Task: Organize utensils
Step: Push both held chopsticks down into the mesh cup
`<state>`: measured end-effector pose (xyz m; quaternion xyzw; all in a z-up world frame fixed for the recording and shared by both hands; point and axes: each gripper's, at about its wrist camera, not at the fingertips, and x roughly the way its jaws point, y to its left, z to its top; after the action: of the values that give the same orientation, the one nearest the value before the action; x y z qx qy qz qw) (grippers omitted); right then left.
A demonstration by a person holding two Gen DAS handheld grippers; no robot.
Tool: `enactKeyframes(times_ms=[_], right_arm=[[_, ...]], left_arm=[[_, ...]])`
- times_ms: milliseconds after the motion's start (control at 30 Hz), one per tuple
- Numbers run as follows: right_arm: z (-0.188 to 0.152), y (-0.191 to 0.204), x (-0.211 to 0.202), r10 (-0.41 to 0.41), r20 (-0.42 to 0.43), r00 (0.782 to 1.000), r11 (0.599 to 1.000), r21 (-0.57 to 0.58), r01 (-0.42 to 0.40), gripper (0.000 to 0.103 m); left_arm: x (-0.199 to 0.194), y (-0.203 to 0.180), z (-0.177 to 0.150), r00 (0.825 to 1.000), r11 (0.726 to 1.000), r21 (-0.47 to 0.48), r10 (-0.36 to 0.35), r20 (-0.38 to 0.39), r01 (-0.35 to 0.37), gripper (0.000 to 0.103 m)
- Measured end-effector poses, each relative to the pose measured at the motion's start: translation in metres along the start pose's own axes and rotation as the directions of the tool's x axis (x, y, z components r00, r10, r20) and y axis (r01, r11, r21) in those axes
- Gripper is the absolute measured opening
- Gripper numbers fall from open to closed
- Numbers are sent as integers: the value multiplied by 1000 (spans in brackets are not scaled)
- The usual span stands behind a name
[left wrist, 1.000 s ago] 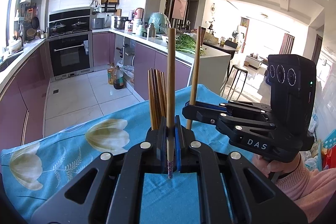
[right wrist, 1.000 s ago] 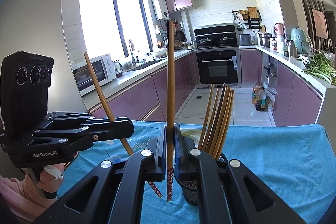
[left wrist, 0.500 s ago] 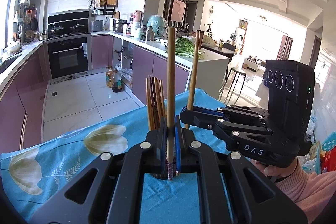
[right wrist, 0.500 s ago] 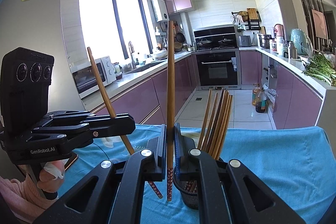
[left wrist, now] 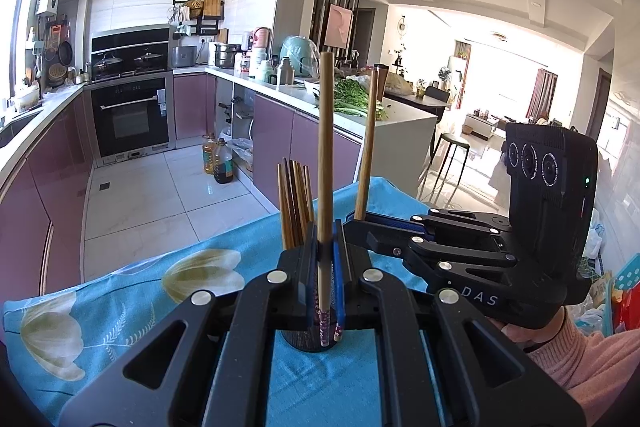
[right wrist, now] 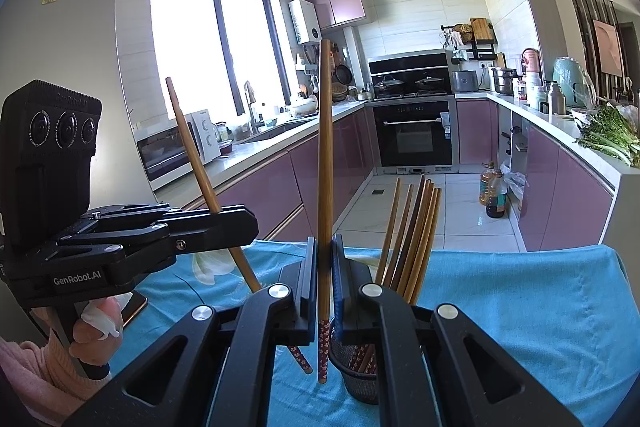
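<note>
Both claws are seen clamped tight, each on one chopstick held nearly upright with the patterned tip down. In the left wrist view the left claw is pinched around its chopstick, and the tip is seen at the near rim of the black holder, just below the fingers. The right claw is met there from the right, with its own chopstick rising beside the bundle already standing in the holder.

In the right wrist view the right claw is closed on its chopstick, whose tip hangs just left of the mesh holder and slightly nearer than it. The left claw is seen further left, its chopstick tilted, the tip low over the blue cloth and further from the holder.

By judgement, the right stick is the nearer to the opening: the holder lies just right of its tip, so a short shift rightward, with the stick kept upright, would be needed before lowering. Fouling on the leaning bundle is the risk.
</note>
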<state>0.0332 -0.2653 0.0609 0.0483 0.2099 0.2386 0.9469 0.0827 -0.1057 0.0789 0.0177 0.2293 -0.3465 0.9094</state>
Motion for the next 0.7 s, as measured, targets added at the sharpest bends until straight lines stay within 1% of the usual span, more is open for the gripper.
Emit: enactKeyframes(times_ms=[233,700], right_arm=[[1,3,-1,-7,10,1000,1000,-2,7,6],[5,0,-2,-20,31,999,1000,-1,20,6]], left_arm=[[4,0,5,1000,1000,0,-4,8,4,7],[1,2,3,999,1000,8,-3,36,3,7]])
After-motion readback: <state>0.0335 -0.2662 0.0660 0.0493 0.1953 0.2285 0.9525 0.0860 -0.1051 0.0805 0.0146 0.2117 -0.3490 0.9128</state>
